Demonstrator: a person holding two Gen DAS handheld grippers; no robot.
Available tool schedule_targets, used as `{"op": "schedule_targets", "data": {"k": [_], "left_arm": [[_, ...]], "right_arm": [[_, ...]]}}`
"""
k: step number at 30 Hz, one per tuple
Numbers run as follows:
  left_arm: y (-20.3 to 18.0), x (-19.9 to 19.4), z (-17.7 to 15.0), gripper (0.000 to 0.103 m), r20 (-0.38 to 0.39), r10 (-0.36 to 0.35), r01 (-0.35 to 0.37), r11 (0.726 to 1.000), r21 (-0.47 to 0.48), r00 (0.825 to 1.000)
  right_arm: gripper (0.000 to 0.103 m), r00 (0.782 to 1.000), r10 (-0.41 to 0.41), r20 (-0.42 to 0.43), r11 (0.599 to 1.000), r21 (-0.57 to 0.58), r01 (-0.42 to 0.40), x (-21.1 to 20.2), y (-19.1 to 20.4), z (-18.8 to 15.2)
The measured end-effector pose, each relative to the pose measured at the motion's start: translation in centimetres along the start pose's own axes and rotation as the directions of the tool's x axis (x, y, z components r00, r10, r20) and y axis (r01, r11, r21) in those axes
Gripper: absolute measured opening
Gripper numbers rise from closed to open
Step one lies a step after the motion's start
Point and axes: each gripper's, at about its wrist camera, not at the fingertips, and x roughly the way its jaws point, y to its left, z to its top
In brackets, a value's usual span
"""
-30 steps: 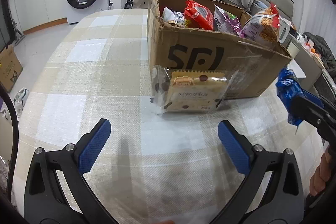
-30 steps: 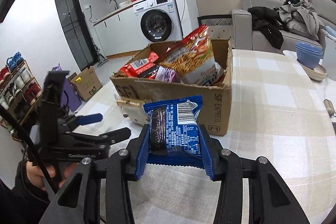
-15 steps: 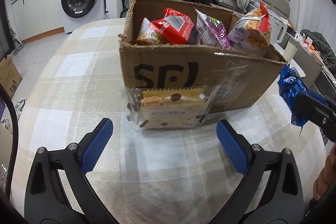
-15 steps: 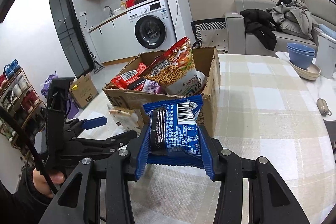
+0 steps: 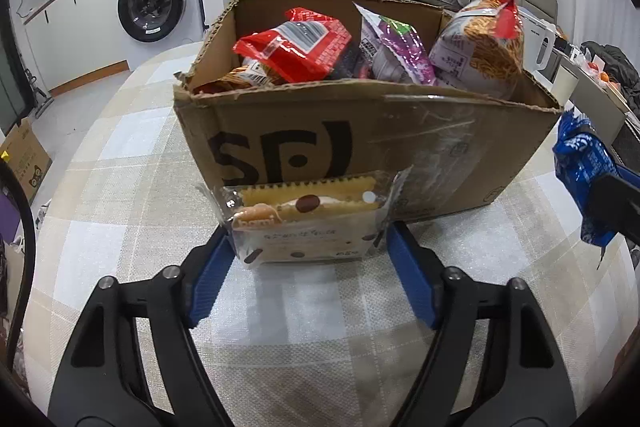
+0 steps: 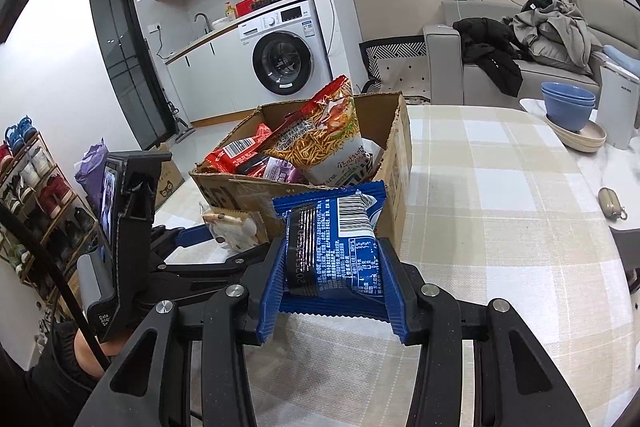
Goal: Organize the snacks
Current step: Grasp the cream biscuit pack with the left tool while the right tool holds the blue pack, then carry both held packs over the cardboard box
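Observation:
A cardboard box (image 5: 400, 147) marked SF stands on the checked tablecloth, full of snack bags: a red one (image 5: 296, 43), a purple one (image 5: 396, 55) and a noodle bag (image 5: 480, 43). A clear cracker pack (image 5: 308, 223) leans against the box front. My left gripper (image 5: 310, 251) is shut on the cracker pack, a blue pad at each side. My right gripper (image 6: 332, 263) is shut on a blue snack pack (image 6: 336, 243), held above the table beside the box (image 6: 396, 163); the blue pack also shows in the left wrist view (image 5: 580, 171).
Blue bowls (image 6: 568, 107) on a plate stand at the far right of the table (image 6: 500, 187), with a small tan case (image 6: 610, 203) near the right edge. A washing machine (image 6: 284, 59), a sofa with clothes (image 6: 540, 35) and a shoe rack (image 6: 36, 195) lie around.
My left gripper has moved forward to the cracker pack and closed its pads onto both sides. The right gripper has kept the blue pack and drifted slightly closer to the box.

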Motion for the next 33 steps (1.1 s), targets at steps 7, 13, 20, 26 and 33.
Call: {"op": "schedule_targets", "data": {"k": [7,13,20,26,33], "left_arm": [[-0.2,0.1,-0.2,0.058,0.008,0.0,0.0,1.0,0.012,1.0],[0.1,-0.7,-1.1,0.053,0.012,-0.007,0.007,1.0,0.022,1.0],[0.8,-0.8,-1.5,0.053,0.008,-0.013,0.013,1.0,0.019,1.0],[1.4,-2.2,-2.4,0.053,0.028,-0.033,0.032,0.999,0.022,0.999],[2.7,-4.5,-2.9,0.053,0.062,-0.06,0.061,0.998,0.0,0.996]], "right_arm": [[0.044,1.0,-0.001,0.005,1.0,0.003,0.001,-0.3,-0.2,0.0],[0.044,1.0,0.003,0.009,1.0,0.001,-0.003,-0.3,-0.1,0.1],[0.044,1.0,0.002,0.013,1.0,0.0,-0.002,-0.5,-0.1,0.1],[0.044,1.0,0.003,0.015,1.0,0.004,-0.003,-0.6,0.0,0.3],[0.044,1.0,0.004,0.022,1.0,0.005,-0.004,-0.7,0.0,0.4]]}}
